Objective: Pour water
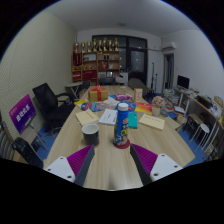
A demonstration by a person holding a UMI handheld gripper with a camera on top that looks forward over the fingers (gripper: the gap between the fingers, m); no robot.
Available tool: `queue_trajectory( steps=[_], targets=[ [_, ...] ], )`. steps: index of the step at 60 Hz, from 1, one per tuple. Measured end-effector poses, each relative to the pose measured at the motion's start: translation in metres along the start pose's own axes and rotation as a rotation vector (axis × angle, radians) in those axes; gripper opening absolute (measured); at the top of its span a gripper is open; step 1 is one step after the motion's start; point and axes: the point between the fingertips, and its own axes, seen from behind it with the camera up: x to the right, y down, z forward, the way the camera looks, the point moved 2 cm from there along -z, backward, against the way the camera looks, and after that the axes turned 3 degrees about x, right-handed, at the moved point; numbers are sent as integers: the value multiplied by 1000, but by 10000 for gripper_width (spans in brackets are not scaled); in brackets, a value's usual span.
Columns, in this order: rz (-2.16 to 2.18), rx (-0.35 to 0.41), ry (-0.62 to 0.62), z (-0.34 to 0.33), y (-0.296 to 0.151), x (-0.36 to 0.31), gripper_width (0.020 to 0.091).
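A bottle (122, 124) with a white cap, a blue label and a red base stands upright on the wooden table (108, 165), just ahead of my fingers. A grey cup (90, 133) stands to its left, about level with it. My gripper (112, 160) is open. Its magenta pads (72, 161) spread wide apart with only bare table between them. The bottle and the cup are both beyond the fingertips, not touched.
Beyond the bottle the table holds papers, a yellow pad (152, 122), boxes and small clutter. Black office chairs (48, 101) stand on the left and a desk with a monitor (183, 85) on the right. Shelves with red items (97, 58) line the back wall.
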Motion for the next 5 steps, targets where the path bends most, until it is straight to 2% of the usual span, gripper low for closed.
queue_trajectory(
  steps=[5],
  targets=[
    [20, 2, 32, -44, -11, -9, 800]
  ],
)
